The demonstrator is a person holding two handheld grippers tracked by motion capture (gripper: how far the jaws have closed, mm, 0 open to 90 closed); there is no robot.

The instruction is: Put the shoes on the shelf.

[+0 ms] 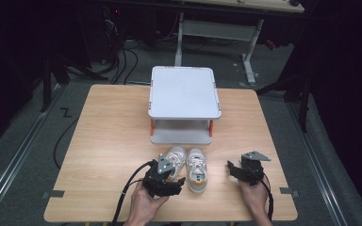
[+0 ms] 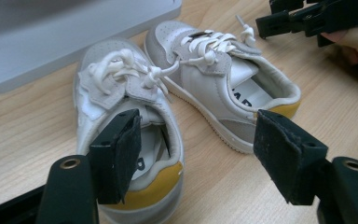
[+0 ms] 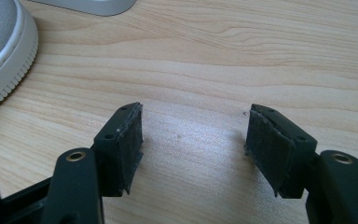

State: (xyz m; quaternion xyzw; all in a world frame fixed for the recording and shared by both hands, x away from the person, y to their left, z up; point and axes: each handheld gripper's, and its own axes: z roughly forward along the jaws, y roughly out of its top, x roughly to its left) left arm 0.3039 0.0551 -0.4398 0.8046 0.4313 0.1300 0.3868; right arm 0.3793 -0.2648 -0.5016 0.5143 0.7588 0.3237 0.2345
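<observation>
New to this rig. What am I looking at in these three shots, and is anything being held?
No robot arm here: a person holds a two-jaw gripper in each hand at a wooden table. The high view looks down from above the person's side. The other two pictures come from cameras riding on each gripper, looking along its black jaws.

On the table stand a white two-tier stand and a pair of small white shoes with yellow heels, the left shoe and the right shoe.

The left gripper is open, jaws near the left shoe's heel, not clamped. The right gripper is open over bare wood. Nothing is held.
</observation>
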